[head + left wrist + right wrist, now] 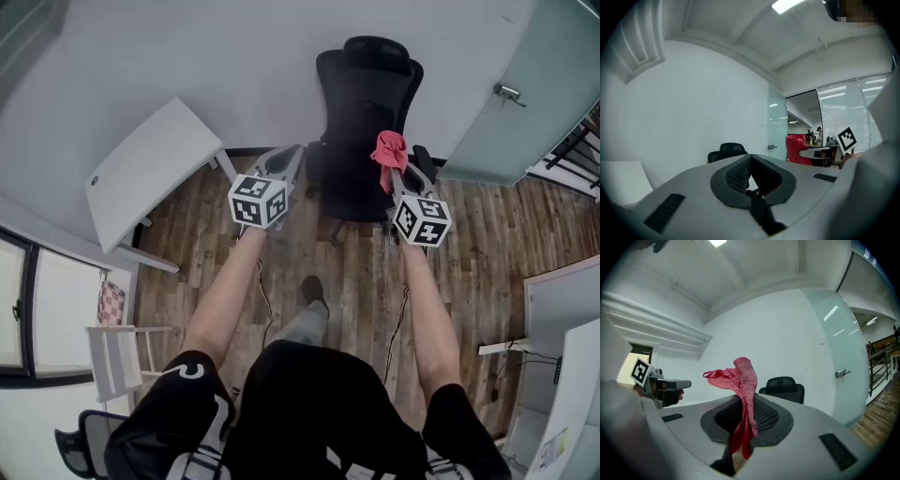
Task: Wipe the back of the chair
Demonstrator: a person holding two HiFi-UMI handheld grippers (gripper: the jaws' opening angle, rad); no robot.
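Note:
A black office chair (367, 112) stands against the white wall with its back toward me. Its headrest (731, 150) shows over the left gripper, and the chair's top (784, 385) shows beyond the right one. My right gripper (397, 174) is shut on a red cloth (389, 150), held in front of the chair's right side; the cloth (743, 385) sticks up from the closed jaws and hangs below them. To the left of the chair, short of it, my left gripper (284, 169) is shut with nothing in it.
A white table (150, 169) stands at the left by the wall. A frosted glass door (525, 94) with a handle is at the right. White furniture (562, 309) sits at the far right. The floor (356, 272) is wood planks.

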